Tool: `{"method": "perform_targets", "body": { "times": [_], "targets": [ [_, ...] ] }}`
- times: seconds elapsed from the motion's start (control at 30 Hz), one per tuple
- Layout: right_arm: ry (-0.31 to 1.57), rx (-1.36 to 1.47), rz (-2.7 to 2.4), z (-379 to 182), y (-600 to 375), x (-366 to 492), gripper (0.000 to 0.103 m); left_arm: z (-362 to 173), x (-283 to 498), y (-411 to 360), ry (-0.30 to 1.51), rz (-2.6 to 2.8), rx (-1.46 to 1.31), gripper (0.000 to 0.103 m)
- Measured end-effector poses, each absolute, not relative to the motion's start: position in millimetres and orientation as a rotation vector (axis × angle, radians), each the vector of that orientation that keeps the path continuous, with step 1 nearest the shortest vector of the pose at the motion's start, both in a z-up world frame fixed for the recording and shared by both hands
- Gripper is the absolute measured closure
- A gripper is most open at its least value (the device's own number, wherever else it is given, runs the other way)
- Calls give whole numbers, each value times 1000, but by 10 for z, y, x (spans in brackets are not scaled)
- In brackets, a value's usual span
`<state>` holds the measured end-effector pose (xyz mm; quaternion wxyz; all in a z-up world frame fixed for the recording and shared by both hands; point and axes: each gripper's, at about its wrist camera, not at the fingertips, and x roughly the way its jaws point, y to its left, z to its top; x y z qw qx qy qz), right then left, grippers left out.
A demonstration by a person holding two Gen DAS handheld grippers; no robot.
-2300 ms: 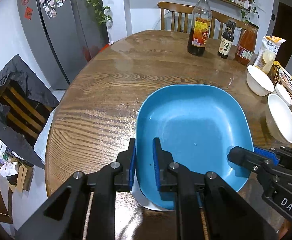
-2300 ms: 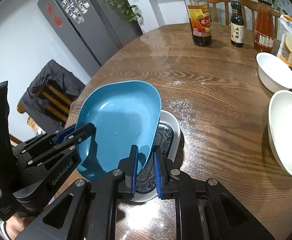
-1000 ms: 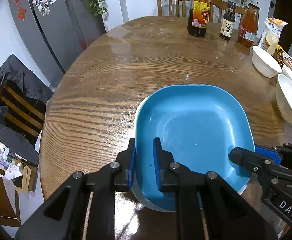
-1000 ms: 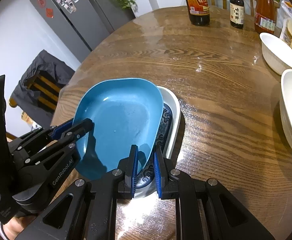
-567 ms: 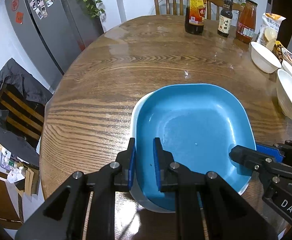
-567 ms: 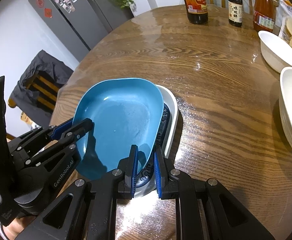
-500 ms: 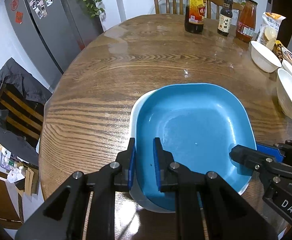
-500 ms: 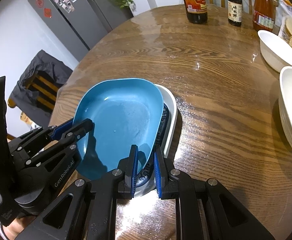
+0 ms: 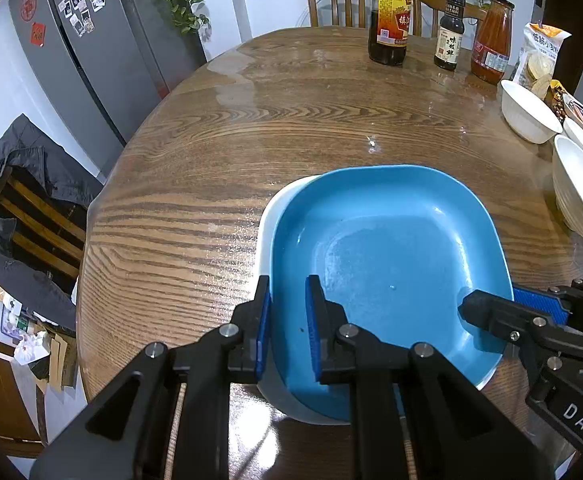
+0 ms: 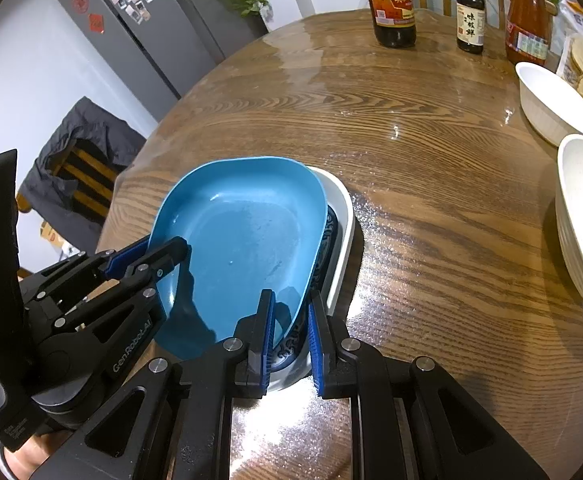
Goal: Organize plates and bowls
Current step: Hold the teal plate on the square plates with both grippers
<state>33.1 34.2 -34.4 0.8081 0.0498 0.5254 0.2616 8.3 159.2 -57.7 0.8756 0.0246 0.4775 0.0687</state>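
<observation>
Gripping the near-left rim of the rounded-square blue plate (image 9: 387,264), the left tool (image 9: 287,312) stands clenched on that edge in the left wrist view, one pad outside and one inside. The blue plate sits nested over a white dish (image 9: 265,216) on the round wooden surface (image 9: 219,152). The right tool (image 9: 487,314) is clamped on its right rim. The plate looks stiff, glossy and probably slippery, light enough for rim holds, and likely to chip if dropped. I count three white bowls at the right edge: one deep bowl (image 9: 525,114), a small one (image 9: 581,140), a large one (image 9: 579,196). Three bottles stand far off.

From the right wrist view, the right tool (image 10: 289,332) pinches the blue plate (image 10: 243,240) at its near rim, above the white dish with a dark patterned inside (image 10: 341,220). The left tool (image 10: 147,256) holds the opposite rim. Two plates, counted.
</observation>
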Motion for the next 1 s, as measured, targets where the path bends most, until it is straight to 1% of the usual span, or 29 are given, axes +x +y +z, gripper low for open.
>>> {"method": "perform_targets", "body": {
  "times": [1.0],
  "targets": [
    [1121,97,559,-335,339,316,86,-591,64,1569,993,142,67,88]
  ]
}}
